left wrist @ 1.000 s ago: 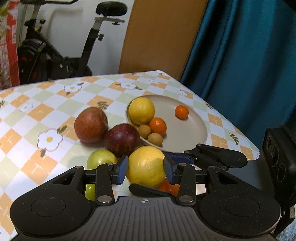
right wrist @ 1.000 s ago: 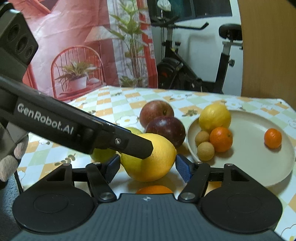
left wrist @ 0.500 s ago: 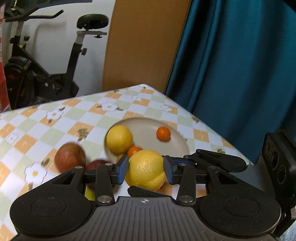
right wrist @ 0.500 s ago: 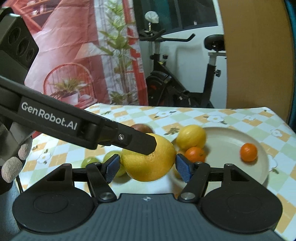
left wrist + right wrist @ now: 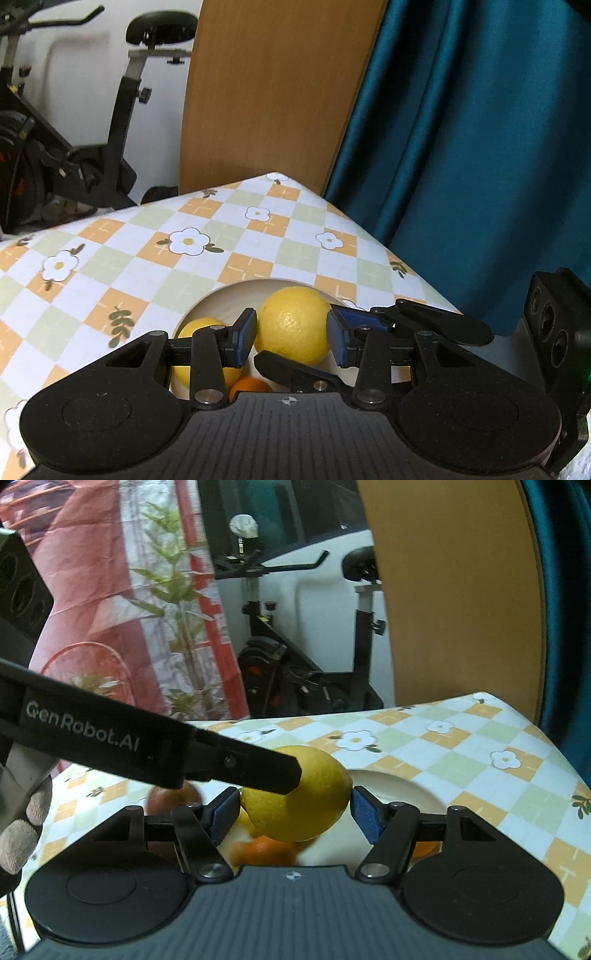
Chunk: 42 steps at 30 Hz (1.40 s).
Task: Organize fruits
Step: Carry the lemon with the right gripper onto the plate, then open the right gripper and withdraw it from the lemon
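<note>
Two grippers: we see left gripper (image 5: 291,336) and right gripper (image 5: 293,810) both pinching one lemon (image 5: 293,325).
Surface: checked floral tablecloth (image 5: 155,258), plate (image 5: 236,295) below.
Room: exercise bike (image 5: 306,664), teal curtain (image 5: 480,147) ahead.

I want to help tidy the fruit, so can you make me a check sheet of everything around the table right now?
Surface: flowery checked tablecloth, with a plate on it.
Job's things: big lemon held up over the plate; second lemon and orange on the plate; apple beside it.
Clutter: nothing seen.
Tools: left tool and right tool both shut on the big lemon.
Cables: nothing seen.
Surroundings: exercise bike, teal curtain, wooden board.
</note>
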### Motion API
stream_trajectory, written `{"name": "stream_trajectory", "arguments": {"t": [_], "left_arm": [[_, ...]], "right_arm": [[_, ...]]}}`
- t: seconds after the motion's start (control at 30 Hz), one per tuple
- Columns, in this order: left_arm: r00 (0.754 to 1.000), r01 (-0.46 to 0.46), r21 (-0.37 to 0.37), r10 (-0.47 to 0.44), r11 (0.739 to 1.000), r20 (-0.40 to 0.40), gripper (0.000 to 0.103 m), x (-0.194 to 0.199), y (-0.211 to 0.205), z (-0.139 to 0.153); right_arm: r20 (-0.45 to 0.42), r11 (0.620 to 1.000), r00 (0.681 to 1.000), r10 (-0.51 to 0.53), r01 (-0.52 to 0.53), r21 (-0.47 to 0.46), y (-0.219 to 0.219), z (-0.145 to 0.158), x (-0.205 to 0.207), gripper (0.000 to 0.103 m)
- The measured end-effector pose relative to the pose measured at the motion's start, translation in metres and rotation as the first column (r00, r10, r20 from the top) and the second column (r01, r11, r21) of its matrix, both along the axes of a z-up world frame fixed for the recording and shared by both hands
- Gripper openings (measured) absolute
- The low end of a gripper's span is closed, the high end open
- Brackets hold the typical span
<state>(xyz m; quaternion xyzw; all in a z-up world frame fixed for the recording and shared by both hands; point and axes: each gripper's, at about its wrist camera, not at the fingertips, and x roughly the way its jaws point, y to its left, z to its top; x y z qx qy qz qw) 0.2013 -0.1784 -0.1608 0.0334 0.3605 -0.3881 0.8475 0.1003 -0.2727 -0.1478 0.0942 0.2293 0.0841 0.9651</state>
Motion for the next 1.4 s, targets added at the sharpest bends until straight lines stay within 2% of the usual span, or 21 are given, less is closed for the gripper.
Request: {"name": "stream_trajectory", "arguments": {"t": [0.23,0.37,0.5,0.9,1.13,1.4], "left_arm": [[0.994,-0.071,0.008,0.071,0.997,-0.082,0.044,0.031,-0.008,-0.019],[0.992,-0.082,0.005,0.082,0.997,-0.098,0.045,0.039,-0.009,-0.020],[0.995,-0.074,0.043,0.077,0.996,-0.059,0.044,0.039,-0.016,-0.019],[0.993,-0.111,0.100,0.114,0.989,-0.027,0.044,0.044,-0.018,-0.022],[0.991,-0.132,0.045,0.133,0.990,-0.030,0.044,0.036,0.001,-0.006],[0.988,-0.149,-0.003,0.149,0.989,0.039,0.044,0.012,0.052,0.027]], "right_arm": [[-0.072,0.999,0.997,-0.005,0.002,-0.033,-0.014,-0.019,0.030,0.068],[-0.096,0.999,0.995,-0.006,0.003,-0.040,-0.014,-0.026,0.039,0.068],[-0.112,0.999,0.993,-0.033,0.030,-0.029,-0.019,-0.028,0.045,0.068],[-0.168,0.998,0.984,-0.054,0.047,-0.045,-0.018,-0.031,0.065,0.069],[-0.131,0.998,0.990,-0.061,0.058,-0.025,-0.013,-0.014,0.055,0.070],[-0.064,0.997,0.996,-0.069,0.070,0.011,-0.002,0.010,0.026,0.070]]}}
